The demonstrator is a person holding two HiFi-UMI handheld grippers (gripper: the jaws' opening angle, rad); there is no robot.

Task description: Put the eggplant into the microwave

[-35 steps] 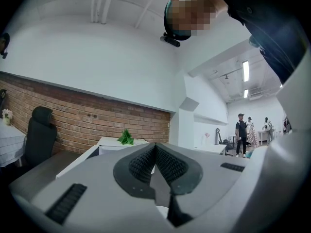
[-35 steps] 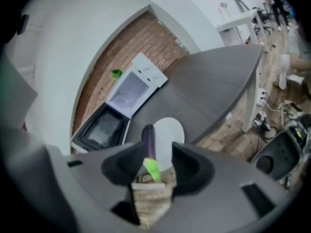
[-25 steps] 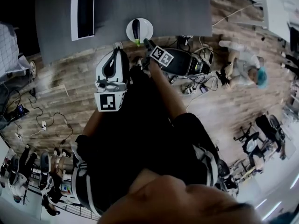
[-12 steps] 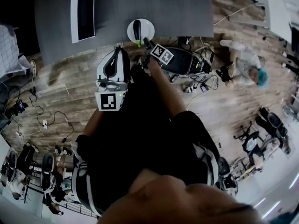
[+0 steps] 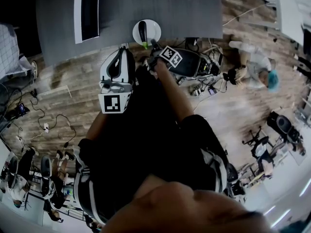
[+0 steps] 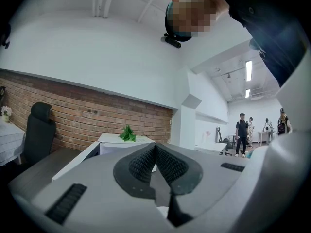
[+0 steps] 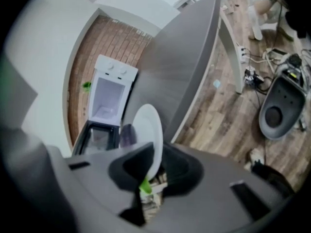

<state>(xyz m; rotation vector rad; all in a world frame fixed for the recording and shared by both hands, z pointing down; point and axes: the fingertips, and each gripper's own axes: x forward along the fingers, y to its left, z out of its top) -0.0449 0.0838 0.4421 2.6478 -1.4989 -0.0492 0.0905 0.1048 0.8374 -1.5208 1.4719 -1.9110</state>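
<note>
Fingers (image 7: pixel 127 171) of right gripper (image 7: pixel 156 155), just closing, clamp round white plate (image 7: pixel 148 127).

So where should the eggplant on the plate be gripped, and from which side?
At the green stem end, coming from the near edge of the table: the eggplant lies lengthwise on the plate, stem pointing at that edge. The right gripper has just been closing its jaws with that stem between them.
</note>
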